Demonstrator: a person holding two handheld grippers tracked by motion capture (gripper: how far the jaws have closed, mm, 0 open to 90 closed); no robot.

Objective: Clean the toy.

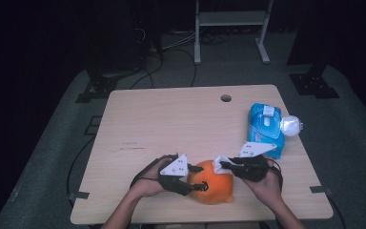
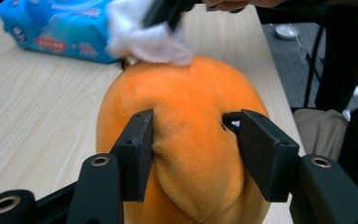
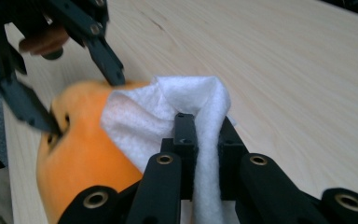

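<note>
1. Left gripper (image 1: 196, 177) – jaws clamped on opposite sides of item 3, pads pressed into the plush so the fabric dents between them (left gripper view). Held in person's left hand (image 1: 148, 180), near table's front edge.

2. Right gripper (image 1: 227, 165) – jaws closed tight on item 4, a fold of it pinched between the pads (right gripper view). Held in person's right hand (image 1: 265, 183). Tips point toward left gripper, close to it, w/ item 3 between the two.

3. Orange plush toy (image 1: 212, 183) – soft, rounded, resting on table (image 1: 171, 119). Sits directly ahead of left gripper's jaws and gripped by them; lies just under and beside right gripper's tips. Small dark marks on one side, detail too blurred to tell.

4. White wipe (image 3: 168, 112) – crumpled sheet, bunched up ahead of right gripper's jaws, lower part draped onto top of item 3, touching it. In left gripper view it lies on the far side of the plush, opposite the jaws.

5. Blue wipes pack (image 1: 265, 129) – flat on table beyond right gripper, apart from it; white flap on top.

6. White round obj. (image 1: 290, 126) – touching pack's outer side, at table edge; kind unclear.
</note>
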